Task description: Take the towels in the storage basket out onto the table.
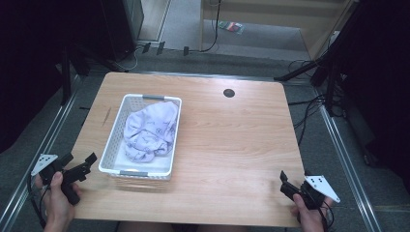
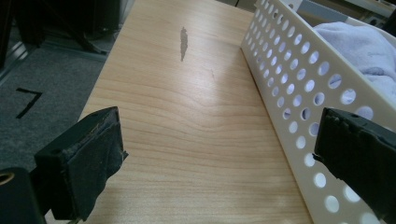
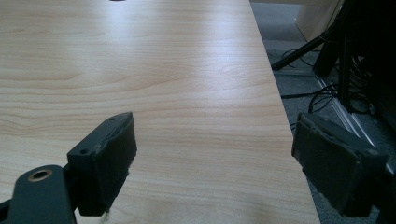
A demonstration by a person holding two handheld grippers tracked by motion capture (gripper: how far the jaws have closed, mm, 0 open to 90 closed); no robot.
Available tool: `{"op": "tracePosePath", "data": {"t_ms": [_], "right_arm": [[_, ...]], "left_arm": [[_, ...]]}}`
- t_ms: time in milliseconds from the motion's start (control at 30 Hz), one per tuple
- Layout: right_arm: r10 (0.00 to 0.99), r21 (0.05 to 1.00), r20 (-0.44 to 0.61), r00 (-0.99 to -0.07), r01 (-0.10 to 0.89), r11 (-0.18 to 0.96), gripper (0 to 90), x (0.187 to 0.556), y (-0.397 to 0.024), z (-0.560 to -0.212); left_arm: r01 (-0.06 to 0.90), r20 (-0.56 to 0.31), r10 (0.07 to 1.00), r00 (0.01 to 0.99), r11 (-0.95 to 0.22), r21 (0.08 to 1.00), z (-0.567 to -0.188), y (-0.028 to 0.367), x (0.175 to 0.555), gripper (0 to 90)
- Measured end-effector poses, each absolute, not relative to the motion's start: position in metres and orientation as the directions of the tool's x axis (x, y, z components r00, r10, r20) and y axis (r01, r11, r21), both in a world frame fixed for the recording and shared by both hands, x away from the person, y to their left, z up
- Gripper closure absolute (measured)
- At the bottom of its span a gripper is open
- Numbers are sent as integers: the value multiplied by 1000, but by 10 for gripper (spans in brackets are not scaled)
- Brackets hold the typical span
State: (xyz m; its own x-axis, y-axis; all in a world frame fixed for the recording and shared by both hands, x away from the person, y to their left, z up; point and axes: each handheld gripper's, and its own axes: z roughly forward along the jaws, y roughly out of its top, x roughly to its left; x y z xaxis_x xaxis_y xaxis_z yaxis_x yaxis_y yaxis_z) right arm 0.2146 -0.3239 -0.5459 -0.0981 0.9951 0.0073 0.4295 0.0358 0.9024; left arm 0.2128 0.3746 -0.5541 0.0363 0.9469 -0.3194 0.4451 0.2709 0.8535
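A white perforated basket (image 1: 112,145) stands on the left half of the wooden table (image 1: 232,145), and a crumpled pale lilac cloth (image 1: 147,130) lies inside it. My left gripper (image 1: 77,162) hovers at the table's near left corner, just left of the basket, its jaws wide open and empty. In the left gripper view the basket wall (image 2: 299,84) runs along the right, with the cloth (image 2: 364,46) showing above its rim. My right gripper (image 1: 294,180) is held at the near right corner, open, with nothing between its fingers; bare table (image 3: 177,84) lies ahead of it.
A dark round grommet (image 1: 228,93) sits in the table near its far edge. A grey scuff (image 2: 183,42) marks the wood left of the basket. Cables and stand legs (image 1: 314,72) lie on the floor at the right, a metal rail (image 1: 38,145) at the left.
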Motion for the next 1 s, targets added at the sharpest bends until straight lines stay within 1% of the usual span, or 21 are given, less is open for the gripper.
{"op": "tracePosePath", "data": {"t_ms": [33,67,167,233,267,333,500,533,633,733,767,967,1000], "right_arm": [[995,903,5,-99,429,38,142,215,-324,-546],[995,903,2,-101,428,42,142,215,-324,-546],[995,902,3,-99,429,40,141,215,-324,-546],[995,902,3,-99,429,40,141,215,-324,-546],[995,902,3,-98,430,40,141,215,-324,-546],[995,901,1,-99,431,42,141,215,-323,-546],[996,899,7,-91,436,33,141,215,-324,-546],[996,899,10,-92,436,31,140,215,-324,-546],[996,898,15,-93,438,28,137,216,-324,-546],[995,898,14,-95,438,29,135,216,-324,-546],[996,899,12,-94,438,30,135,216,-324,-546],[995,897,7,-95,440,36,134,216,-323,-546],[995,897,7,-96,441,37,134,216,-324,-546]], "left_arm": [[445,-319,947,36,271,854,-554,375,213,15],[470,-307,951,37,255,845,-554,375,213,14],[478,-303,952,43,247,843,-549,374,210,0],[477,-310,950,43,253,842,-547,374,209,0],[470,-320,946,59,257,844,-542,372,208,0],[466,-303,951,58,242,851,-534,370,207,0],[447,-296,952,82,231,864,-516,365,205,0],[456,-269,960,78,206,866,-508,359,205,0],[469,-237,966,106,162,868,-497,349,206,0],[477,-224,967,117,143,867,-491,341,208,0],[488,-207,968,139,114,865,-485,334,211,0],[532,-179,969,172,61,844,-466,316,226,0],[547,-160,968,194,28,837,-457,309,233,0]]}}
